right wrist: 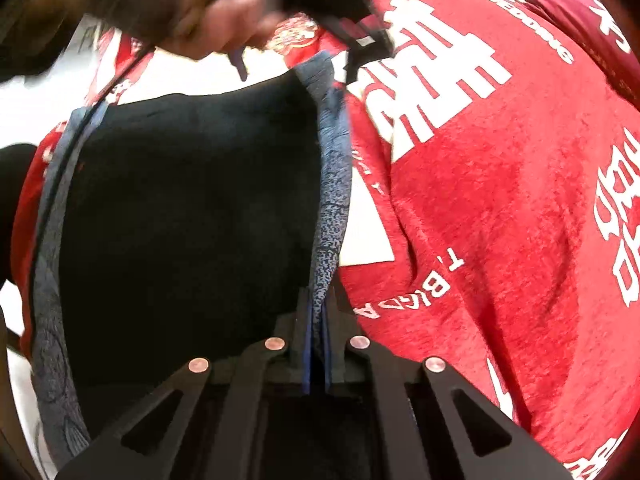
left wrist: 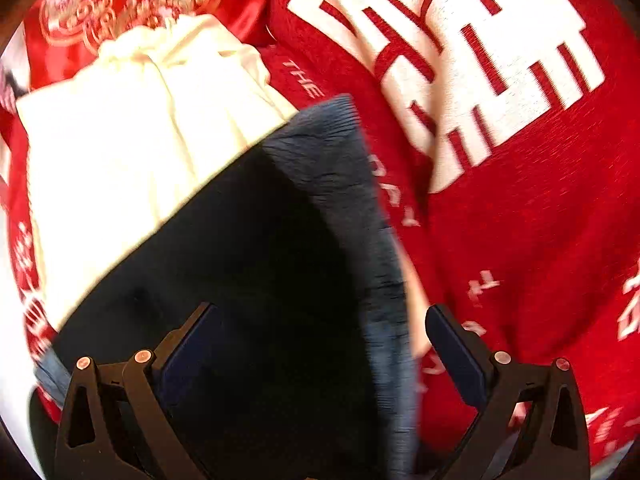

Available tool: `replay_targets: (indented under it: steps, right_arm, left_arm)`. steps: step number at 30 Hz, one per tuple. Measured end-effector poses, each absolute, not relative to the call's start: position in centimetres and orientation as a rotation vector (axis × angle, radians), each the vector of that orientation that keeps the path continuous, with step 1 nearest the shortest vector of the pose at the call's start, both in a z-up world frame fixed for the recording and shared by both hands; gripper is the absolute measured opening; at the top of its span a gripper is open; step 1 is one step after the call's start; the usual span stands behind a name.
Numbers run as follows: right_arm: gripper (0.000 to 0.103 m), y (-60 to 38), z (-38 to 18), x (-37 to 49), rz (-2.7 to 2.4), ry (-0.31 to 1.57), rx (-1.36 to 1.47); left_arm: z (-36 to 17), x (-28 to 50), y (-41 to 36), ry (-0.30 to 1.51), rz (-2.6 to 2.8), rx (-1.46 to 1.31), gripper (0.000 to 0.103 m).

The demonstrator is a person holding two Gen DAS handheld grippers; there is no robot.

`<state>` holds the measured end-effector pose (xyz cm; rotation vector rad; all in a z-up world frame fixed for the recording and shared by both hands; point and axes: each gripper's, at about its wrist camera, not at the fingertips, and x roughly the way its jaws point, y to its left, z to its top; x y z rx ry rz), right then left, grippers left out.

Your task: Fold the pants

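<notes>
One pair of dark pants [right wrist: 192, 220], with a ribbed grey-blue waistband [right wrist: 332, 200], is spread on a red towel-like cover [right wrist: 500, 240]. The right gripper [right wrist: 317, 344] is clamped on the waistband. The left gripper [left wrist: 320, 356] is held apart above the pants.

Dark pants [left wrist: 248, 264], grey ribbed waistband [right wrist: 332, 184]

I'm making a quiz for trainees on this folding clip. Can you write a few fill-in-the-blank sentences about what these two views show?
1. The right gripper is shut on the grey-blue ____ of the dark pants.
2. The left gripper has its fingers ____.
3. The blanket under the pants is ____ with white characters.
4. The cream drawstring bag shows only in the ____ wrist view.

Missing words: waistband; open; red; left
</notes>
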<state>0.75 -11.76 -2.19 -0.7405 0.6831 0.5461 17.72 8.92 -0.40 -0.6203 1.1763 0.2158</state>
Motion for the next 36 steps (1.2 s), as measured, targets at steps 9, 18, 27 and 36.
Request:
replay_targets:
  steps: [9, 18, 27, 36]
  right_arm:
    - [0.004, -12.6, -2.7, 0.7, 0.567, 0.693, -0.641]
    - [0.005, -13.1, -2.6, 0.8, 0.575, 0.714, -0.577]
    - [0.003, -15.1, 1.2, -1.2, 0.561, 0.740, -0.488]
    - [0.003, -13.2, 2.9, -8.9, 0.626, 0.750, -0.569]
  left_arm:
    - [-3.3, 21.0, 5.9, 1.247, 0.335, -0.577, 0.102]
    - [-3.9, 20.4, 6.2, 1.231, 0.297, -0.545, 0.012]
    - [1.4, 9.5, 8.1, 1.034, 0.141, -0.566, 0.012]
    - [-3.0, -0.3, 15.5, 1.092, 0.061, -0.592, 0.012]
